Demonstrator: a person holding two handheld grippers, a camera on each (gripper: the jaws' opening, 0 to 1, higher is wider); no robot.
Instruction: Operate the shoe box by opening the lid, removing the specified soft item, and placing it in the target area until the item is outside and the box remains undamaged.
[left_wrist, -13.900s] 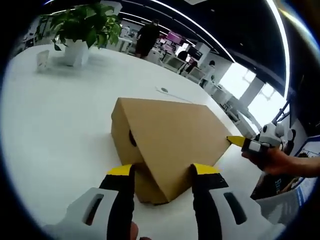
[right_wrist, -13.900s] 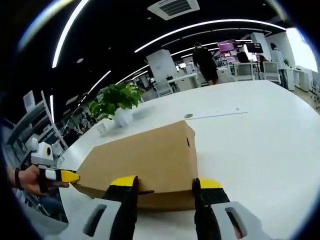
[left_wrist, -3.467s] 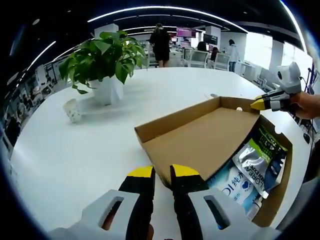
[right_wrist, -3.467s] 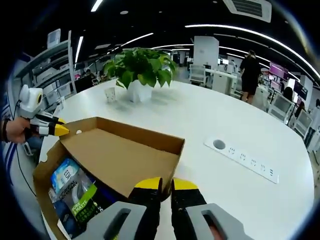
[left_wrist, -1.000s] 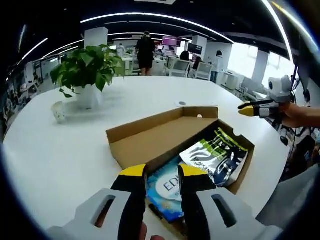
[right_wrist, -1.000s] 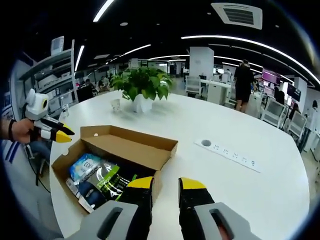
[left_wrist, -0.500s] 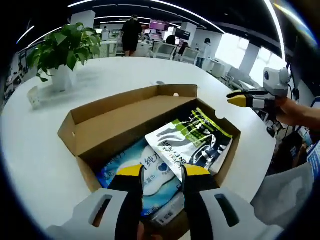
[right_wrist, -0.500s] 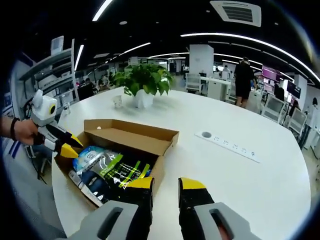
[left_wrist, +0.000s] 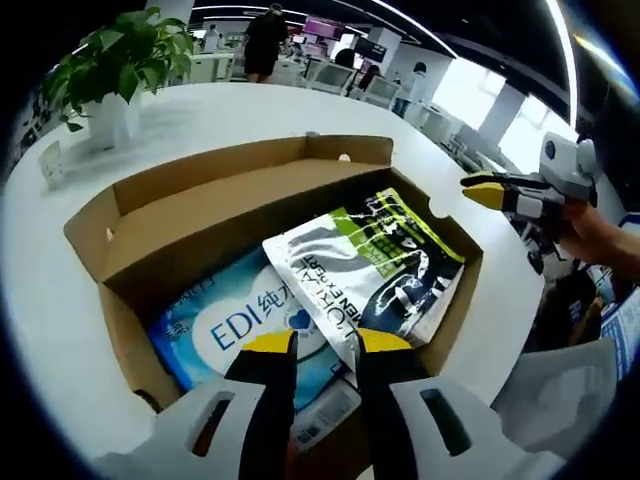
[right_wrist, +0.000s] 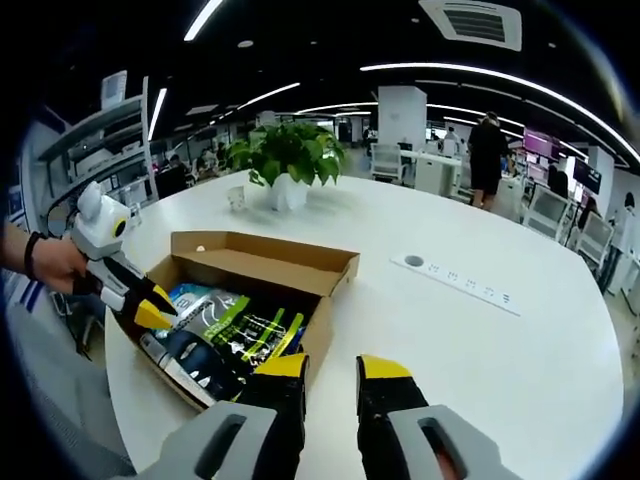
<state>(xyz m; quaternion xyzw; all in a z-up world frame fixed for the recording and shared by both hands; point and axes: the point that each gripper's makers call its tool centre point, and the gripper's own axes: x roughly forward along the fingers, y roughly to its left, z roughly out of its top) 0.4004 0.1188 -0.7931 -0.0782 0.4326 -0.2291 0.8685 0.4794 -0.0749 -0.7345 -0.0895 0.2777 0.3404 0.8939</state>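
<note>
With the lid now folded back, the left gripper (left_wrist: 312, 342) is descending, jaws slightly parted and empty, probably toward the green-and-white pouch (left_wrist: 372, 267) in the shoe box (left_wrist: 100, 240); the right gripper (right_wrist: 331, 365) is waiting, parted, empty.

The left gripper (left_wrist: 320, 342) has dipped into the opened shoe box (left_wrist: 250, 195), over the blue pack (left_wrist: 235, 325).

Open-plan office: white round bench (right_wrist: 520, 350), potted plant (right_wrist: 285, 160) on it, ceiling light strips (right_wrist: 470, 75), desks and chairs (right_wrist: 545, 215), bright windows (left_wrist: 470, 95).
</note>
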